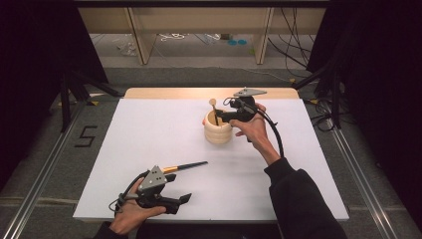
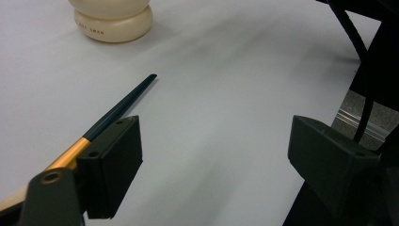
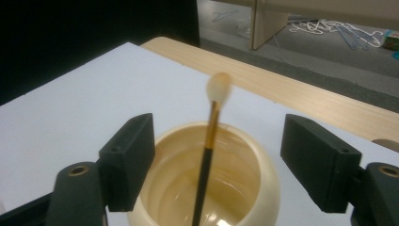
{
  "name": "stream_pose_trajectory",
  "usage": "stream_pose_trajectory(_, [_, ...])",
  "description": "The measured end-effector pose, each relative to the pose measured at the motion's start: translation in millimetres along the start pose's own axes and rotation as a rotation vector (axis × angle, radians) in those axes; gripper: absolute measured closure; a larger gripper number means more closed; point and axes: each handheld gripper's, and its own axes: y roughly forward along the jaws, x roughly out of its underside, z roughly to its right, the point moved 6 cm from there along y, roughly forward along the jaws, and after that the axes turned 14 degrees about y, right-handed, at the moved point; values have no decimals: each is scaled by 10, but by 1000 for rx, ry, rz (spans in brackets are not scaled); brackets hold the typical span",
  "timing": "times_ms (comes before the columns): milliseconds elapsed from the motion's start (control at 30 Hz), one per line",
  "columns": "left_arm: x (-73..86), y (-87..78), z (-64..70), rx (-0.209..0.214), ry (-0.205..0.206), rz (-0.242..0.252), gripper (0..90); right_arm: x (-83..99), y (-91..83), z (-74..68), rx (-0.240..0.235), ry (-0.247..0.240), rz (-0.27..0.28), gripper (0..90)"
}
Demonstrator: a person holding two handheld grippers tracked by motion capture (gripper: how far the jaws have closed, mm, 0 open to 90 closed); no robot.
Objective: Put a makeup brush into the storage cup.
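**Two brushes, one pot, a white board with room to spare**

Two grippers are in my hands over a white board (image 1: 164,144) that covers most of a pale wooden table (image 1: 174,92); a strip of bare wood shows along the far edge. Beyond it lie grey floor, wooden legs and loose cables, with dark curtains on both sides.

My right gripper (image 3: 216,165) hangs at the far middle of the board, jaws spread wide on either side of the cream pot (image 3: 211,188). A brush (image 3: 209,141) stands in that pot, pale tuft upward, between my jaws but touched by neither.

My left gripper (image 2: 214,160) rests low by the near edge, jaws parted and holding nothing. A second brush (image 2: 120,106) lies flat on the board just beside its left jaw, dark handle pointing toward the pot.

The board's left half and near right corner are bare, well apart from the pot.
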Motion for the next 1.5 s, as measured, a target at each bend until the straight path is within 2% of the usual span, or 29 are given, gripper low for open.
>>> stream_pose_trajectory(100, [-9, 7, 6, 8, 0, 12, 180, -12, -46, -9, -4, 6, 3, 241])
stream_pose_trajectory(133, [-5, 0, 2, 14, 6, 2, 180, -15, -57, -8, -3, -1, 12, 236])
stream_pose_trajectory(333, [0, 2, -4, -1, 5, -1, 180, -5, -132, -8, 10, -17, 24, 233])
stream_pose_trajectory(400, [4, -3, -6, 7, 7, -4, 180, -15, -170, -22, 1, -16, 30, 232])
stream_pose_trajectory(500, [3, -8, -20, -6, 12, -10, 180, -15, -227, -55, -2, -20, 35, 228])
stream_pose_trajectory(667, [5, -6, -28, -18, -8, 2, 180, 5, -302, -125, -11, -26, 41, 226])
stream_pose_trajectory(800, [7, -20, -50, -31, -2, -8, 180, 35, -366, -184, -26, -35, 45, 233])
stream_pose_trajectory(900, [7, -20, -48, -28, -7, -8, 180, 69, -408, -211, -36, -32, 37, 237])
stream_pose_trajectory(933, [4, -10, -40, -20, -17, 8, 179, 78, -425, -217, -37, -33, 36, 236])
stream_pose_trajectory(1067, [3, -20, -55, -13, 4, 8, 179, 117, -493, -242, -36, -19, 28, 232])
stream_pose_trajectory(1100, [2, -23, -60, -19, 4, 5, 180, 127, -515, -235, -32, -33, 32, 232])
stream_pose_trajectory(1133, [-1, -25, -62, -12, 2, 4, 179, 138, -525, -240, -33, -31, 40, 226])
stream_pose_trajectory(1167, [-3, -19, -48, -13, -24, 8, 179, 151, -542, -243, -34, -33, 39, 221])
stream_pose_trajectory(1233, [-2, -20, -62, -14, 5, 10, 179, 172, -574, -253, -34, -31, 44, 213])
stream_pose_trajectory(1300, [0, -25, -61, -20, 1, 5, 179, 196, -607, -265, -33, -37, 37, 200])
stream_pose_trajectory(1333, [-2, -33, -83, -45, 9, 1, 179, 202, -616, -269, -31, -48, 41, 193])
stream_pose_trajectory(1400, [10, -49, -92, -34, 29, -15, 179, 219, -644, -295, -41, -50, 48, 193])
stream_pose_trajectory(1433, [12, -50, -87, -31, 19, -16, 179, 238, -664, -312, -42, -43, 35, 193])
stream_pose_trajectory(1467, [11, -50, -91, -29, 24, -14, 179, 244, -671, -326, -45, -44, 46, 193])
stream_pose_trajectory(1500, [0, -37, -85, -36, 6, 3, 179, 260, -689, -339, -49, -43, 36, 193])
